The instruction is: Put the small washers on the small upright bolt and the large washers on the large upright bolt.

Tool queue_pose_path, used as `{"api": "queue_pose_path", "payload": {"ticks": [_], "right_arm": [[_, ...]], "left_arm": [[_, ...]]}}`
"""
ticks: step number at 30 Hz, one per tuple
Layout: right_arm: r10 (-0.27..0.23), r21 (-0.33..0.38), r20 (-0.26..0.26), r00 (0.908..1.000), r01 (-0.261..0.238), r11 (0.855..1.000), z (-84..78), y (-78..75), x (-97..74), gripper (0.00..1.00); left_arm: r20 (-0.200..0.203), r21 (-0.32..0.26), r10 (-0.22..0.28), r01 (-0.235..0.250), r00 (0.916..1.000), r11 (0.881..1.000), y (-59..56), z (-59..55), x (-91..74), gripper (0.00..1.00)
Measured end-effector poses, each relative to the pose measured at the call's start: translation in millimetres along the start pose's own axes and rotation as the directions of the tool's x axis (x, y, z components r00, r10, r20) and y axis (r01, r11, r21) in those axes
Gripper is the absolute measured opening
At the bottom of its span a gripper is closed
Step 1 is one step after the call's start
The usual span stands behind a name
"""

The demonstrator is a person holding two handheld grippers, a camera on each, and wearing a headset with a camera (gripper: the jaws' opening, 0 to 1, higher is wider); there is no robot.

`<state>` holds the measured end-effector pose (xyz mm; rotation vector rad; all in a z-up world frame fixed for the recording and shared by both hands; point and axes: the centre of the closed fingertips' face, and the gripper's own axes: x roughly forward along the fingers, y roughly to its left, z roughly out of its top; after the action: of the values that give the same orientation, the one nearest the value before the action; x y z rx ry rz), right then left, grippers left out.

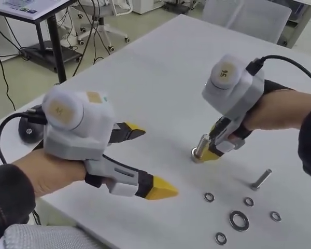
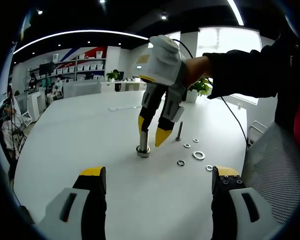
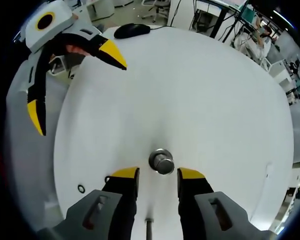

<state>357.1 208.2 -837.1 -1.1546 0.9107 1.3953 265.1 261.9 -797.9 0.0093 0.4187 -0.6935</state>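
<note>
Small washers (image 1: 209, 197), four of them, lie loose and flat on the white table (image 1: 160, 62) at the near right, scattered around one large washer (image 1: 239, 220); none sits on a bolt.

At the far left of the table rests a dark mouse (image 1: 28, 129). Just right of it, the left gripper (image 1: 150, 158) is held in a hand (image 1: 52, 174) above the table surface, its yellow-tipped jaws spread wide with nothing between them. Its own view shows the same wide gap (image 2: 159, 172) and bare table beyond.

Right of centre, the large bolt (image 1: 201, 148) stands upright on its head, apart from the washers. The right gripper (image 1: 207, 153) points steeply down at it, held by the other hand (image 1: 280, 109). In the right gripper view the jaws (image 3: 157, 174) are parted wider than the bolt, which stands just past their tips (image 3: 161, 161); they do not clamp it. From the left gripper view one tip of the right gripper (image 2: 152, 130) hangs right over the bolt's top (image 2: 143, 147); whether it touches cannot be told.

Further right, the small bolt (image 1: 261, 179) lies on its side, just beyond the washers.
</note>
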Motion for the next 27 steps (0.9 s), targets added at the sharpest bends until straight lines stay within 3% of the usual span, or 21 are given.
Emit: {"api": "queue_pose_path", "payload": {"ticks": [15,27], "right_arm": [[-0.035,0.004,0.027,0.999,0.035,0.999,-12.2,12.1,-21.8,0.33],[-0.041,0.023,0.04,0.9984,0.04,0.999,-33.9,38.9,-36.3,0.33]], "left_arm": [[-0.007,0.023,-0.011,0.012,0.9999,1.0,-1.4,6.4,-0.5,0.87],[-0.016,0.039,-0.022,0.023,0.9996,0.999,-5.0,8.5,-0.4,0.87]]}}
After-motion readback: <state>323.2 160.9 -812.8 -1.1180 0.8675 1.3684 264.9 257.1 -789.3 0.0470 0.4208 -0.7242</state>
